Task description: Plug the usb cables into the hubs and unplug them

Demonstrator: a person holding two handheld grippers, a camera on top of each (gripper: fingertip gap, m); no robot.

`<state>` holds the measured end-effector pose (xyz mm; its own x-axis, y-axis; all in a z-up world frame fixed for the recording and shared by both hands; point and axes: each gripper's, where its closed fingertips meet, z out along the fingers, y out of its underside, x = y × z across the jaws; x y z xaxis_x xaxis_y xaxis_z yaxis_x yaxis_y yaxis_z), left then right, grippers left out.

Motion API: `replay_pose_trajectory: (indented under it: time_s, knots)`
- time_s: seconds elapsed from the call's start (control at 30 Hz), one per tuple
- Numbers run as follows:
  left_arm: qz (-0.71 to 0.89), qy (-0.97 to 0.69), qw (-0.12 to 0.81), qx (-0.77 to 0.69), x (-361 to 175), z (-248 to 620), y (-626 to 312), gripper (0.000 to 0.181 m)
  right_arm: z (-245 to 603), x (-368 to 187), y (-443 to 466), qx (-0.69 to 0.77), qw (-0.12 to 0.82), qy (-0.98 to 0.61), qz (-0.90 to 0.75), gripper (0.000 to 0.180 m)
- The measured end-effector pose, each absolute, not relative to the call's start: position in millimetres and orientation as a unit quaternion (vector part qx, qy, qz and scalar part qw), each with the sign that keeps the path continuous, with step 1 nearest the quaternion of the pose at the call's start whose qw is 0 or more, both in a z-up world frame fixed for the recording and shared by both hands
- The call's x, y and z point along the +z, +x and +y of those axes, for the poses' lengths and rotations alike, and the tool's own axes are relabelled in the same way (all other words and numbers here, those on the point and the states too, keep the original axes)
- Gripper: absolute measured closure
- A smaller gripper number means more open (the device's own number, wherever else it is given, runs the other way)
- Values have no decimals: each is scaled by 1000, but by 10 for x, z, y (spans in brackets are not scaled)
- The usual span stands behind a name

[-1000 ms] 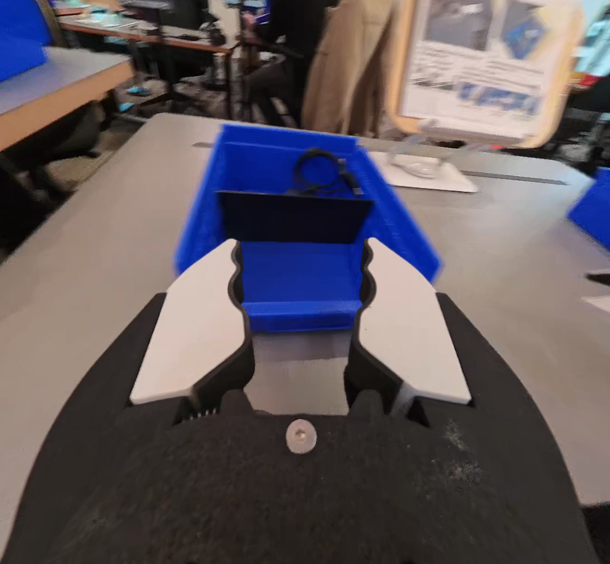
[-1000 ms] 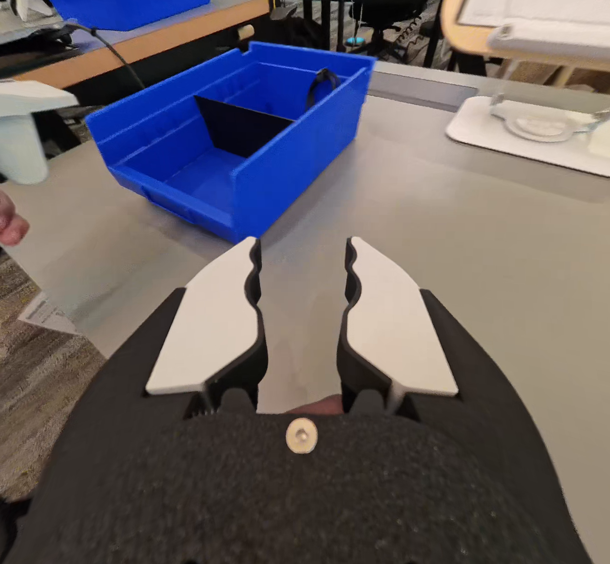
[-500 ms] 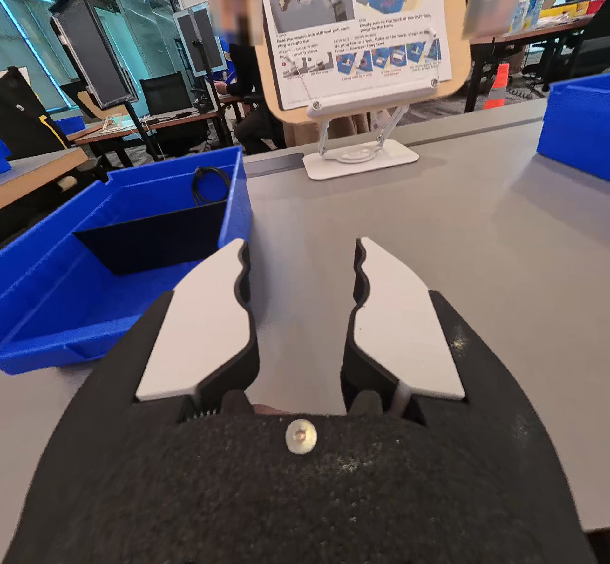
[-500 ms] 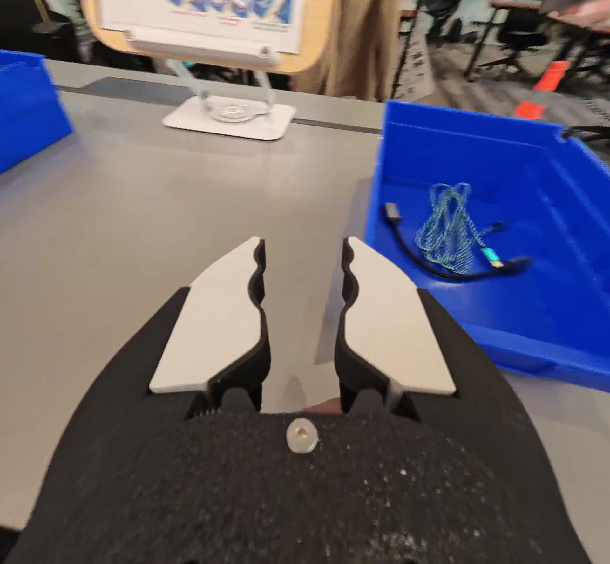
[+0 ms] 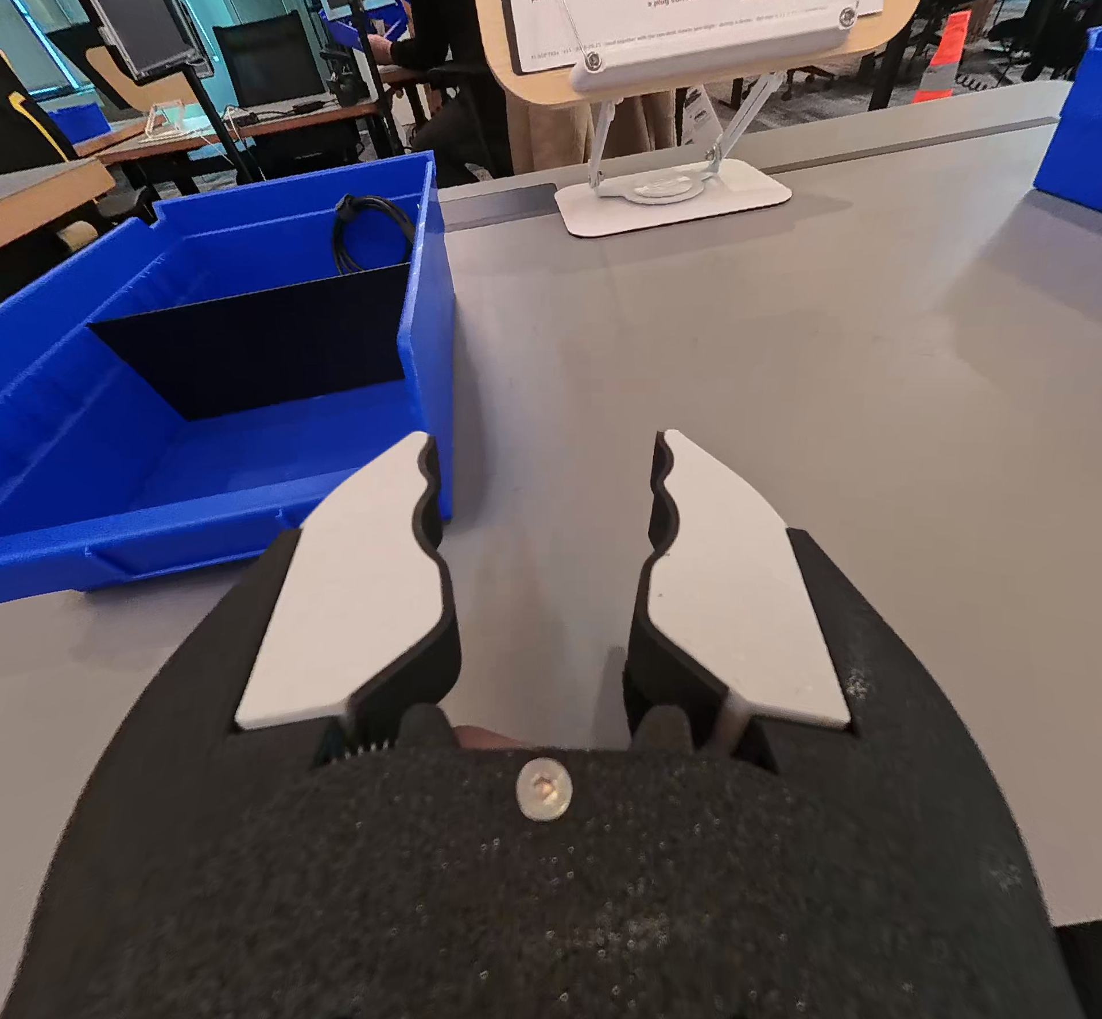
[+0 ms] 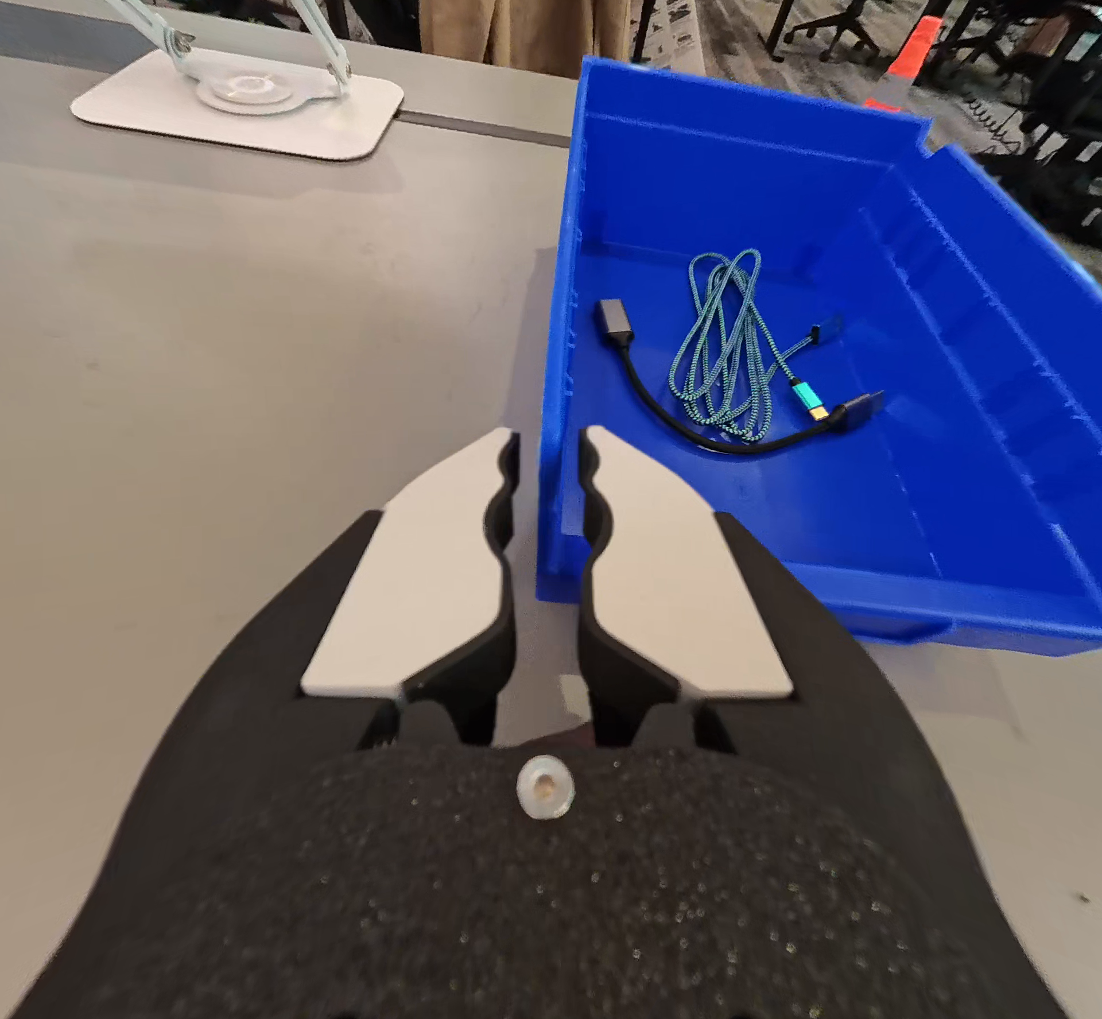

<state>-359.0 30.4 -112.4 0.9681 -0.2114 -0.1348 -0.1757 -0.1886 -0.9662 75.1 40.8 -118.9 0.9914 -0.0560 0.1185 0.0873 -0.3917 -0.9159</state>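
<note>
Lying loose in the blue plastic bin (image 6: 984, 334) near the bench's (image 6: 238, 334) right edge, the teal braided usb cable (image 6: 724, 346) and short black adapter cable (image 6: 686, 418) remain unplugged; no hub is visible. A black coiled cable (image 5: 370, 233) sits behind the divider of the left blue bin (image 5: 426, 334). Left tongs (image 5: 542, 441) gape wide, right tongs (image 6: 548, 441) narrow, both empty. Everything seems still ahead.

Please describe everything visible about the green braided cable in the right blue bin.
The green braided cable has a teal-and-white woven sleeve and is coiled into long loose loops. It lies flat on the floor of the blue bin, with a metallic teal plug with a gold tip. A short black cable curves under its lower loops. Neither gripper touches it.
</note>
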Motion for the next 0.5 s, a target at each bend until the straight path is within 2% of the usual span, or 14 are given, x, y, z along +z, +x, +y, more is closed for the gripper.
replay_pose_trajectory:
  time_s: [0.13, 0.3, 0.5]
  knots:
    - [117, -773, 623, -29, -1103, 290, -3569, 114, 137, -974, 522, -59, 585, -808, -15, 148]
    - [112, -782, 612, -35, -1129, 309, -3548, 117, -116, -1062, -502, 64, 624, -771, -108, 148]
    - [112, -792, 597, -68, -1144, 278, -3454, 117, -150, -1119, -605, 107, 617, -770, -118, 150]
